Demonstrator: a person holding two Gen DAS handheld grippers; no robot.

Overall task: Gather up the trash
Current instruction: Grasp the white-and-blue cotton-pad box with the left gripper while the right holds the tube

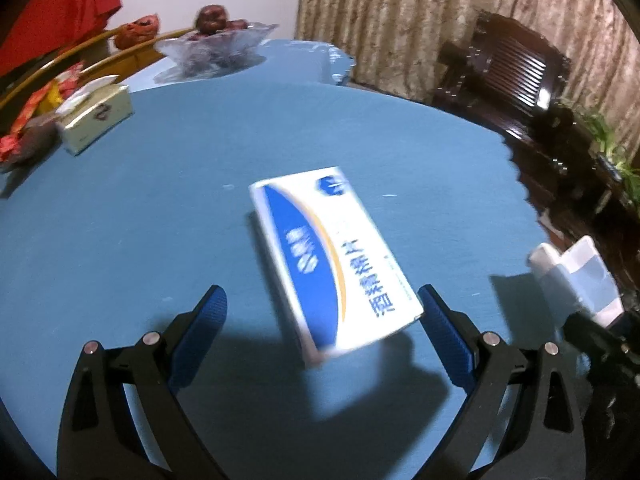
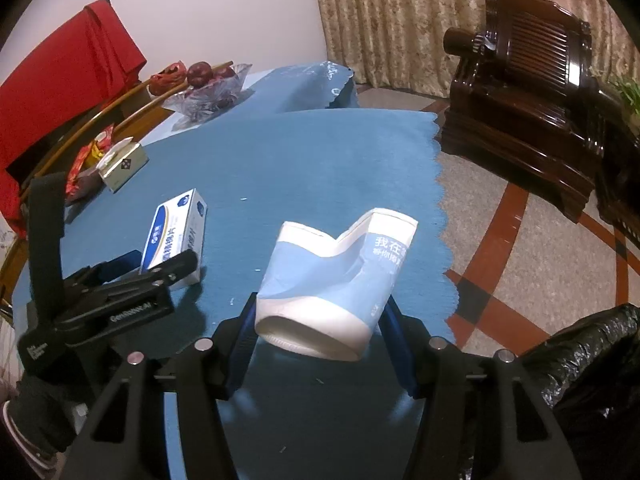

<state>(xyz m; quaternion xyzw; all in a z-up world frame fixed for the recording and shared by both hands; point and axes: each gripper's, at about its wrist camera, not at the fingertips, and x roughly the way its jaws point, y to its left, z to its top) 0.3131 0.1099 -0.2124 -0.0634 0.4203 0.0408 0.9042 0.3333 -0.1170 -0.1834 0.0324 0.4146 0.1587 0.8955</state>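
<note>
A white and blue cardboard box (image 1: 334, 258) lies on the blue table (image 1: 120, 240), between the wide-open fingers of my left gripper (image 1: 322, 314); its near right corner is close to the right finger. The box also shows in the right wrist view (image 2: 176, 232), with the left gripper (image 2: 156, 264) around its near end. My right gripper (image 2: 318, 320) is shut on a crushed blue and white paper cup (image 2: 332, 280) and holds it above the table. The cup shows at the right edge of the left wrist view (image 1: 576, 280).
A tissue box (image 1: 94, 118) and red wrappers (image 1: 24, 128) lie at the far left. A glass bowl of fruit (image 1: 216, 46) stands at the back. A black trash bag (image 2: 592, 352) is at the lower right, beyond the table's scalloped edge. A dark wooden armchair (image 2: 528, 92) stands on the floor.
</note>
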